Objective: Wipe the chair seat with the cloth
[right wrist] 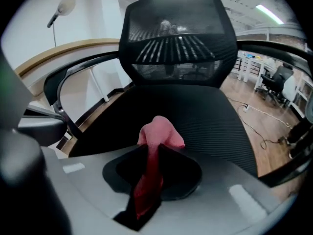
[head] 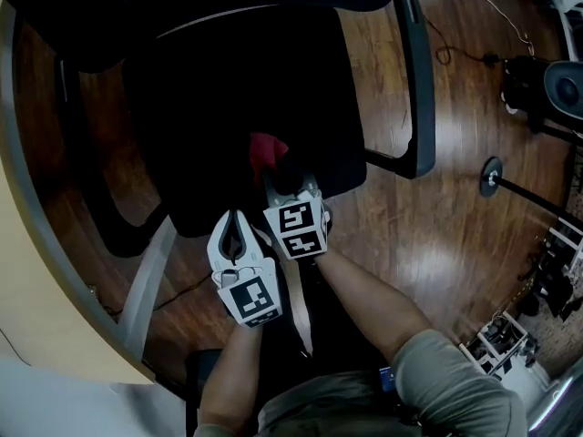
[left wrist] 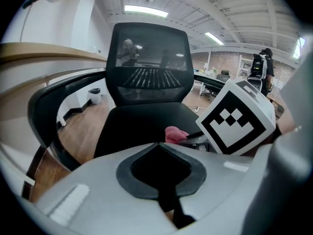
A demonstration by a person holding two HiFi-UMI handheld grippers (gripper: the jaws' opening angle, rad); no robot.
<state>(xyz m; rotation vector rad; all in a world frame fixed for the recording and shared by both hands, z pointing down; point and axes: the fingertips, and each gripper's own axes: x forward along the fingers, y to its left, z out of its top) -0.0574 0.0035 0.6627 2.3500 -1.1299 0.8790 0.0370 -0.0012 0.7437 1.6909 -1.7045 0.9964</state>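
One cloth (right wrist: 157,132) — pinched by right gripper (right wrist: 152,150) (over seat (right wrist: 210,116)).

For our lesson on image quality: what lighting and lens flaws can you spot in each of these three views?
Head view: underexposed, the chair seat almost featureless black, with glare patches on the wooden floor. Left gripper view: fisheye bending, dark corners, ceiling light blown out. Right gripper view: same bending; the cloth looks washed-out pink at its tip, deep red in shadow below.

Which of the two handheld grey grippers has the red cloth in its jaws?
The right gripper: the red cloth is pinched between its jaws. The left gripper has shut, empty jaws.
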